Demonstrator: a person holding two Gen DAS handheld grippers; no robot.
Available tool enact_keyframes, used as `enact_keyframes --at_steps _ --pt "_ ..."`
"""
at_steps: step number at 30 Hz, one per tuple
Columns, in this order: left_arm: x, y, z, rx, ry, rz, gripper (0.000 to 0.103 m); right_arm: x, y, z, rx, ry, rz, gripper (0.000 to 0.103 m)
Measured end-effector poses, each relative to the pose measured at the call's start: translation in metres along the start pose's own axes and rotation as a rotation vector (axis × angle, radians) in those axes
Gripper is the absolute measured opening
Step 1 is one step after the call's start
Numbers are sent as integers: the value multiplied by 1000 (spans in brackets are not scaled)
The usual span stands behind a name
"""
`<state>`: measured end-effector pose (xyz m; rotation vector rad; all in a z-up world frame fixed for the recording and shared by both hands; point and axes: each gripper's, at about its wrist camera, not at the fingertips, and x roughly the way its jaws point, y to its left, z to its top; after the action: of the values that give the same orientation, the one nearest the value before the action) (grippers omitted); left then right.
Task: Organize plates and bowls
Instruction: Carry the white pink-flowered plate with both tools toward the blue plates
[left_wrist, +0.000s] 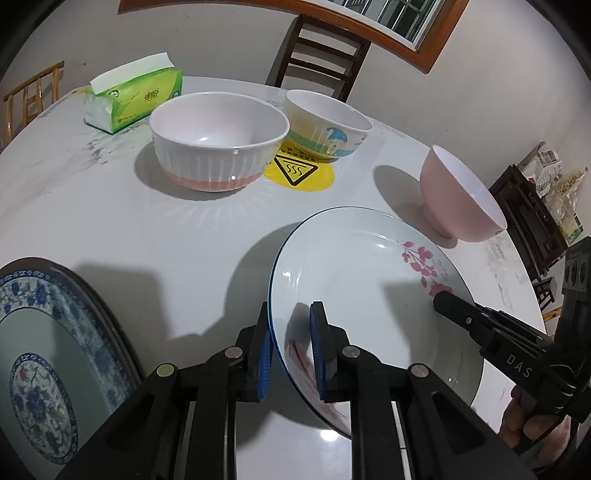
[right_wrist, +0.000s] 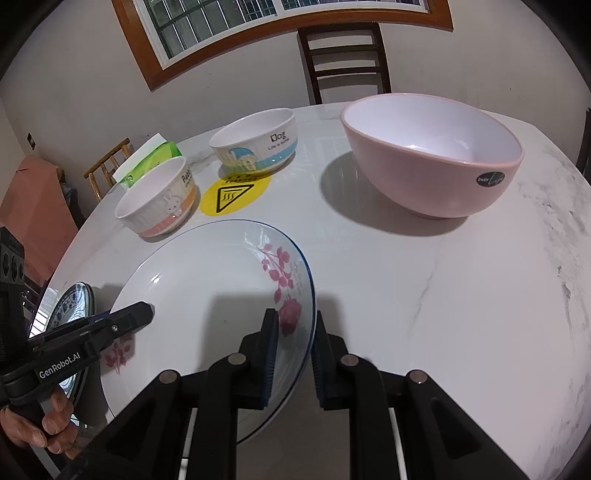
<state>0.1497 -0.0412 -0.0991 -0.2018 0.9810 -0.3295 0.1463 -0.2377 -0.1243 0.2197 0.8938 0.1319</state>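
Observation:
A white plate with pink flowers (left_wrist: 362, 280) (right_wrist: 210, 280) is held above the table by both grippers. My left gripper (left_wrist: 290, 328) is shut on its left rim; it also shows in the right wrist view (right_wrist: 142, 312). My right gripper (right_wrist: 293, 336) is shut on its right rim; it also shows in the left wrist view (left_wrist: 448, 301). A blue-patterned plate (left_wrist: 40, 332) (right_wrist: 72, 299) lies at the left. A white ribbed bowl with a pink base (left_wrist: 218, 144) (right_wrist: 159, 201), a cartoon bowl (left_wrist: 325, 122) (right_wrist: 256, 140) and a pink bowl (left_wrist: 458, 195) (right_wrist: 432, 155) stand behind.
A green tissue pack (left_wrist: 133, 96) (right_wrist: 151, 155) lies at the far left of the white marble table (left_wrist: 110, 206) (right_wrist: 424, 295). A yellow hot-surface sticker (left_wrist: 299, 171) (right_wrist: 232, 194) is on the table. A dark wooden chair (left_wrist: 317, 55) (right_wrist: 345, 59) stands behind the table.

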Motion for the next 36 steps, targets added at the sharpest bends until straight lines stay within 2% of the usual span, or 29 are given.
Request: enact_keyframes --at_steps 18,36 --pt "-52 28 -10 -48 -55 30 15 -25 45 -4 -71 -28 47 17" --pt "-119 92 -22 -121 -119 109 15 -27 131 -2 -169 -37 150 17"
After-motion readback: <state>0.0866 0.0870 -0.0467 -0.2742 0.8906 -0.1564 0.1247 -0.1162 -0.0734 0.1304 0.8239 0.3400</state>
